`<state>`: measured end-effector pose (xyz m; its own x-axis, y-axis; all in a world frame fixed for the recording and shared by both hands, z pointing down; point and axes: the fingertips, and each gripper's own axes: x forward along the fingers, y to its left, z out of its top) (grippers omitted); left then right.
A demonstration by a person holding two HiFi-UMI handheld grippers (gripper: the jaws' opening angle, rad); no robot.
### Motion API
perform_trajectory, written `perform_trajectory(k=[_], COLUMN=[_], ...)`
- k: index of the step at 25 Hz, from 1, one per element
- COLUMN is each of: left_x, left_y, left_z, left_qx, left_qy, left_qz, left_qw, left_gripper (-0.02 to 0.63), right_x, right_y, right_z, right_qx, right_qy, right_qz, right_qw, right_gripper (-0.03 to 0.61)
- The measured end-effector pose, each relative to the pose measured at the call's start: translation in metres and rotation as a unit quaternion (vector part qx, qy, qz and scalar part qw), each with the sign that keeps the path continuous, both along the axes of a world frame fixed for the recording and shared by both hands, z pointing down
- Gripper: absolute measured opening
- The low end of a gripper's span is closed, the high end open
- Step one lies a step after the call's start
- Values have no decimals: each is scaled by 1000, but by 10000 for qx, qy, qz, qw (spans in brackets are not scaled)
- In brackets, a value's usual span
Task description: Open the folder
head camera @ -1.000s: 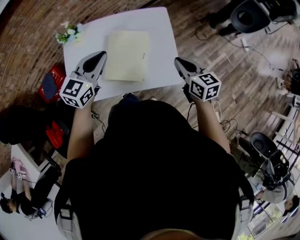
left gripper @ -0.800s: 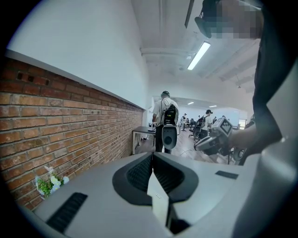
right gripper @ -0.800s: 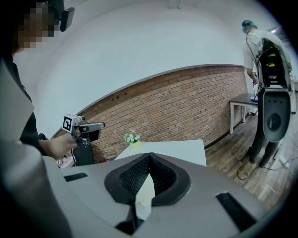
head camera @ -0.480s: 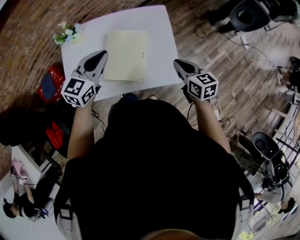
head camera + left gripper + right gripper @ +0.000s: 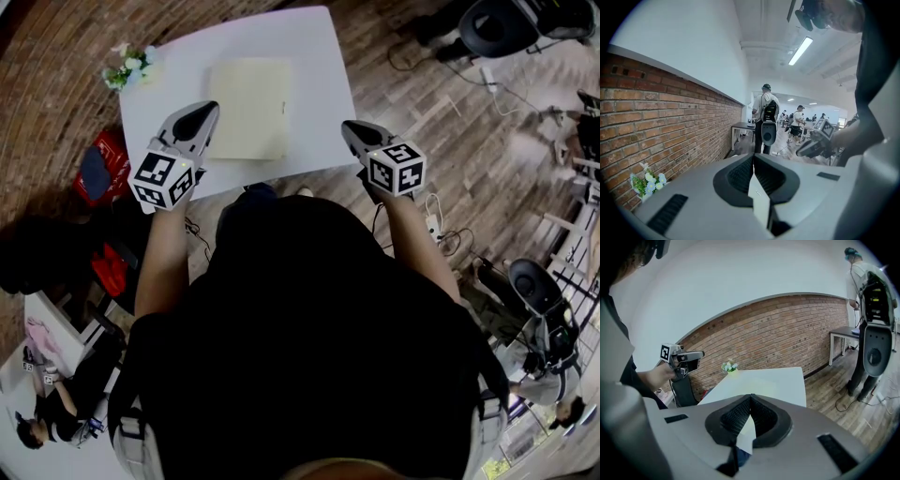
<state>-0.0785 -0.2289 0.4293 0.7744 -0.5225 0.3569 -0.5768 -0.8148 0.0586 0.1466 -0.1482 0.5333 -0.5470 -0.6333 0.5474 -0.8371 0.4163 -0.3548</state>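
Note:
A pale yellow folder lies closed and flat on the white table. My left gripper hovers over the table's near left part, just left of the folder, jaws shut and empty. My right gripper hangs at the table's near right corner, right of the folder, also shut with nothing in it. In the left gripper view the shut jaws of the left gripper point past the table, with the right gripper beyond. From the right gripper I see the table and the left gripper.
A small bunch of flowers stands at the table's far left corner, by a brick wall. A red bag lies on the floor at the left. Cables and office chairs are at the right. A person with a backpack stands further off.
Both grippers have sunk a little toward the table, the right one also drifting slightly left. The folder has stayed closed and in place.

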Motion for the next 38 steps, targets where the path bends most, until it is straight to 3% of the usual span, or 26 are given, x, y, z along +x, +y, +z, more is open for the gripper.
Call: perform_trajectory(k=[29, 38], left_x=[22, 32], left_y=[16, 29], left_z=[64, 101], left_qx=[-325, -308], left_qy=[-774, -1389], left_qz=[416, 581], left_qw=[9956, 9881], left_gripper=[17, 48], right_x=[10, 15], right_y=[33, 46], right_z=[35, 39], right_qx=[-478, -540], right_qy=[99, 82], right_qz=[100, 143], right_qw=[9988, 9984], right_gripper=[23, 23])
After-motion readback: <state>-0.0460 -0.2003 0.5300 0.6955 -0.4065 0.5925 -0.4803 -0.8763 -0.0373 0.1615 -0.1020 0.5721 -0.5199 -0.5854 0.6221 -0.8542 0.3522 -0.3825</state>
